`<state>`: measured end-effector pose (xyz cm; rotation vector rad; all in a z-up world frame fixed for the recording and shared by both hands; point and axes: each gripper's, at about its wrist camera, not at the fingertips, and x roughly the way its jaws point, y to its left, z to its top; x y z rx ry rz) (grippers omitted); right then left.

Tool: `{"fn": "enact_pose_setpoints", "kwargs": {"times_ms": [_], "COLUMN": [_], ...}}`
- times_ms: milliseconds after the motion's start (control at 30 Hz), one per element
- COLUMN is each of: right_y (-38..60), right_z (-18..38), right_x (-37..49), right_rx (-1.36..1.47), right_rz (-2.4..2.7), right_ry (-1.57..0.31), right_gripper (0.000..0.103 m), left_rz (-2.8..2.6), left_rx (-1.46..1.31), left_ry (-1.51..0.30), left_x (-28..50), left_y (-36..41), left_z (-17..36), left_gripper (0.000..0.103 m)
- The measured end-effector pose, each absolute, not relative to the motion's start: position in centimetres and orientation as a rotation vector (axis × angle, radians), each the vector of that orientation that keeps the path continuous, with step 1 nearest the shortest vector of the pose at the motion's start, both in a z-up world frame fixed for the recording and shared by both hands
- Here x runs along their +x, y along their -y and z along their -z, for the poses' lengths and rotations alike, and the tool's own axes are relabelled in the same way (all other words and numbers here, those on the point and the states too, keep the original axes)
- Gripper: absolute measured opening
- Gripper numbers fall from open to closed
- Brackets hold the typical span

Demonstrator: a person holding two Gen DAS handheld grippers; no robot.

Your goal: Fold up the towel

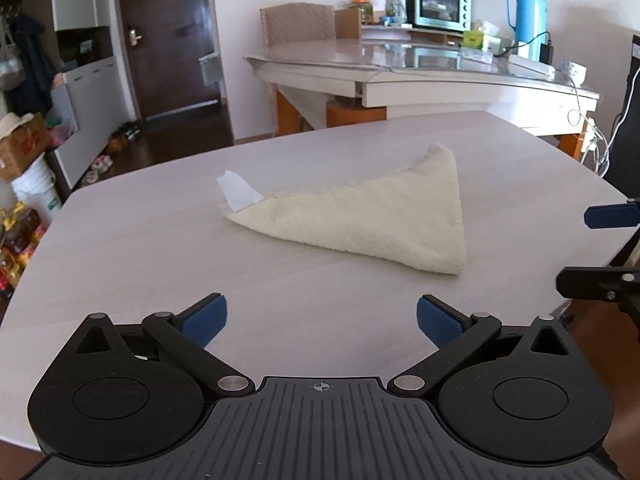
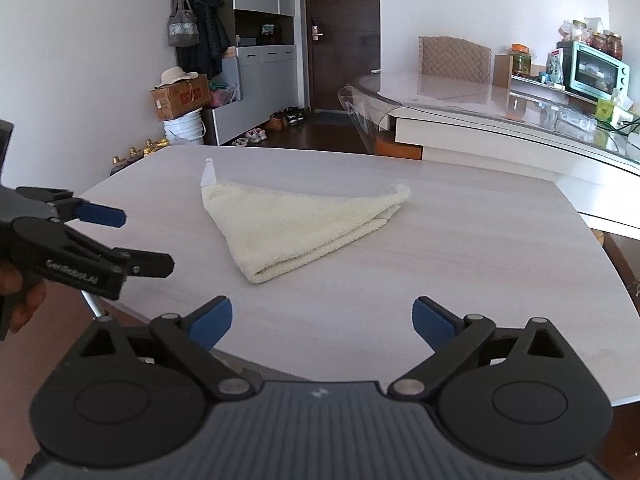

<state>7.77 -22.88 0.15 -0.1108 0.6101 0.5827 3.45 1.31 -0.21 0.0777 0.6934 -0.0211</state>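
A cream towel (image 1: 372, 220) (image 2: 296, 220) lies folded into a triangle on the pale wooden table (image 1: 140, 264) (image 2: 480, 248). A white label (image 1: 236, 192) (image 2: 209, 174) sticks out at one corner. My left gripper (image 1: 322, 316) (image 2: 140, 240) is open and empty, a little short of the towel's near edge. My right gripper (image 2: 322, 316) (image 1: 578, 249) is also open with nothing between its blue pads (image 2: 216, 320), hovering in front of the towel's folded corner. Neither gripper touches the cloth. A hand (image 2: 24, 304) holds the left gripper's handle.
Behind stands a glass-topped dining table (image 1: 360, 52) (image 2: 460, 96) with a teal oven (image 1: 440, 6), a blue thermos (image 1: 528, 16), jars and cables. A padded chair (image 1: 296, 24), a dark door (image 1: 168, 36), a cardboard box (image 2: 180, 98) and shoes (image 2: 280, 120) lie beyond.
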Motion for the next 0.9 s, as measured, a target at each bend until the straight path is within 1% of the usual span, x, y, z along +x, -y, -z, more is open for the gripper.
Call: {"fn": "enact_pose_setpoints", "kwargs": {"times_ms": [433, 633, 733, 800, 833, 867, 900], "right_y": [22.7, 22.7, 22.6, 22.4, 22.3, 22.1, 21.7], "right_z": [-0.7, -1.3, -1.8, -2.1, -2.2, -2.1, -2.0], "right_x": [7.0, 8.8, 11.4, 13.6, 14.0, 15.0, 16.4], "right_rx": [-0.127, -0.113, -0.083, -0.059, -0.054, -0.046, -0.036], "right_rz": [-0.581, -0.562, -0.551, -0.552, -0.553, -0.553, -0.553], "right_ry": [-0.601, -0.578, -0.572, -0.575, -0.576, -0.58, -0.586], "right_gripper": [0.099, 0.098, 0.098, 0.097, 0.095, 0.09, 0.088], "left_rz": [0.011, 0.014, 0.016, 0.014, 0.016, 0.018, 0.024], "left_rx": [0.085, 0.103, 0.107, 0.107, 0.107, 0.108, 0.111], "left_ry": [-0.665, -0.644, -0.629, -0.627, -0.628, -0.629, -0.629], "left_x": [2.2, 3.9, 5.7, 7.2, 7.5, 8.1, 8.8], "left_y": [-1.6, -2.6, -3.4, -3.9, -4.0, -4.2, -4.3], "left_z": [-0.5, -0.8, -1.2, -1.3, -1.4, -1.4, -1.3], "left_gripper": [0.103, 0.103, 0.103, 0.103, 0.103, 0.103, 0.103]}}
